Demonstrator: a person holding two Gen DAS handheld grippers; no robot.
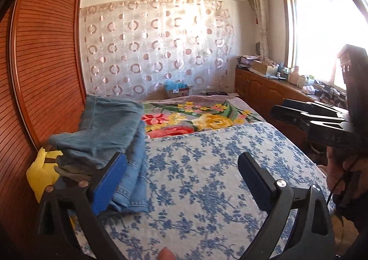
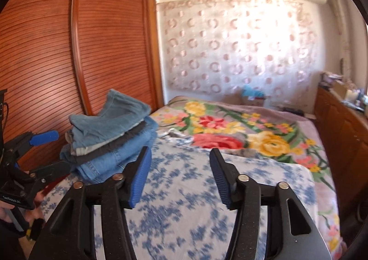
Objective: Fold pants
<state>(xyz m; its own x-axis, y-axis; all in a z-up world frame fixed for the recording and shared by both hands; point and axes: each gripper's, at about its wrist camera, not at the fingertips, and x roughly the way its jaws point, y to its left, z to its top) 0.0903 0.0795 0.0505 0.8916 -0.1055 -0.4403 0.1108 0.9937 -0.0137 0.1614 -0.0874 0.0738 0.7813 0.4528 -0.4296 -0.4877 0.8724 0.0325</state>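
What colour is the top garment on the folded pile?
Faded blue denim top garment; clearest in the right wrist view.

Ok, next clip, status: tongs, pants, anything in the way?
Left tongs open, empty. Right tongs open, empty. Folded pants stacked at bed's left edge by the wardrobe. Blue-flowered sheet in front bare, nothing in the way.

Sunlit window (image 1: pixel 322 29), slatted wooden wardrobe (image 1: pixel 46 64)
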